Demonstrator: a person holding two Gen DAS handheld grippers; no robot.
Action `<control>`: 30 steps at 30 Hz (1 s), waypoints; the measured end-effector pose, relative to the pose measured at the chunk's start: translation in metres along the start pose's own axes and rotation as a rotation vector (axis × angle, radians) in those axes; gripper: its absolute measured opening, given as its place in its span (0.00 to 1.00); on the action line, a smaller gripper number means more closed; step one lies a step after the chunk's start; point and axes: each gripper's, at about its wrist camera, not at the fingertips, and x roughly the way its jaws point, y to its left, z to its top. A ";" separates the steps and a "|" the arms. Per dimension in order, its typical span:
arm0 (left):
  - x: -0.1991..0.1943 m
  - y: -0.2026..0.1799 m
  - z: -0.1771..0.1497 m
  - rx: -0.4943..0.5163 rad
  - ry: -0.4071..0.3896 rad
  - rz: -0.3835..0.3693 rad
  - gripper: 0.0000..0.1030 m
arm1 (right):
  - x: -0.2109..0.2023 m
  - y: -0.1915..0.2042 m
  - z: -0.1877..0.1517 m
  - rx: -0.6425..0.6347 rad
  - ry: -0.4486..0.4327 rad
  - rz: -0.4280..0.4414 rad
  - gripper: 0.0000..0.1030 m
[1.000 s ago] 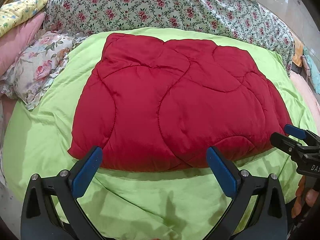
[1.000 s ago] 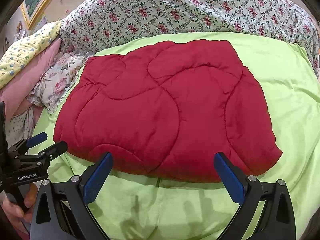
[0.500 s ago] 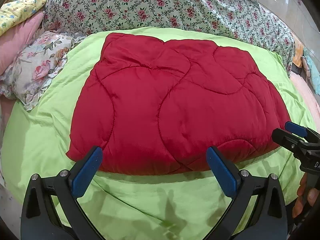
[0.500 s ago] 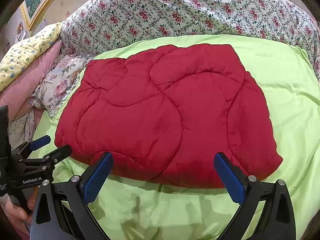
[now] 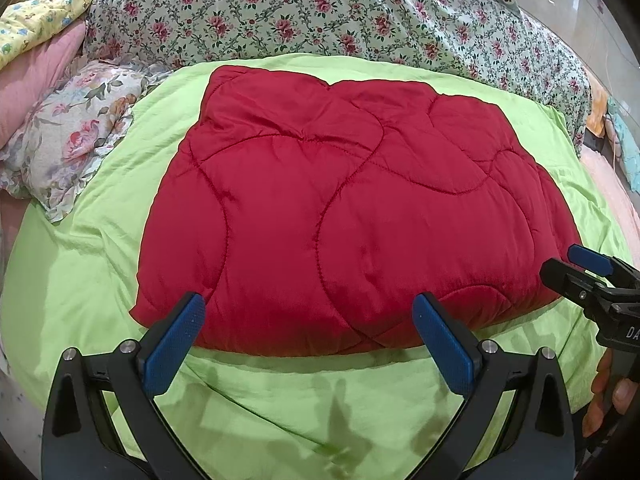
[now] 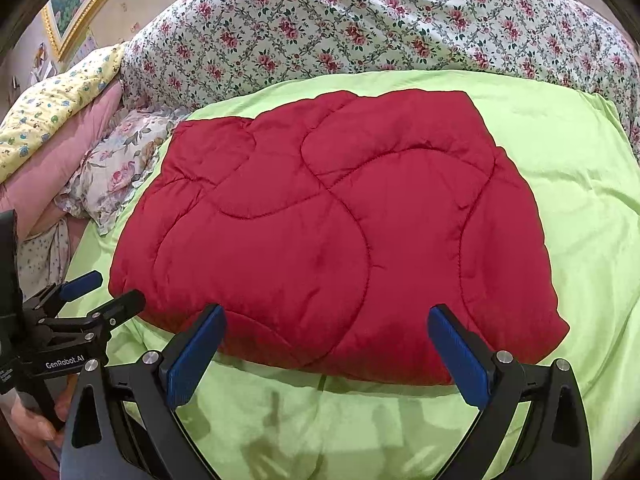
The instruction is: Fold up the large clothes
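- Red quilted garment (image 5: 352, 216), folded and lying flat at frame centre on the lime-green sheet (image 5: 80, 264); its underside and any sleeves are hidden.
- Left tool (image 5: 308, 340): released, blue pads spread wide at the lower edge, holding nothing; its base is cut off.
- Right tool (image 6: 326, 350): likewise spread and empty (near hem between its pads).
- Only the right-wrist view shows the gilt picture frame (image 6: 76, 12), upper left.

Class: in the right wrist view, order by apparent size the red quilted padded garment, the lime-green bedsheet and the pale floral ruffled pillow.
1. Lime-green bedsheet
2. Red quilted padded garment
3. Pale floral ruffled pillow, partly hidden, but clearly smallest.
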 end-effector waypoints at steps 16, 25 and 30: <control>0.005 -0.002 0.005 -0.006 0.002 0.002 1.00 | 0.004 -0.002 0.003 0.006 0.001 0.003 0.98; 0.005 -0.003 0.009 -0.004 -0.003 0.002 1.00 | 0.004 -0.005 0.005 0.010 0.001 0.004 0.98; 0.005 -0.005 0.009 -0.005 -0.003 0.001 1.00 | 0.004 -0.006 0.005 0.010 0.002 0.003 0.98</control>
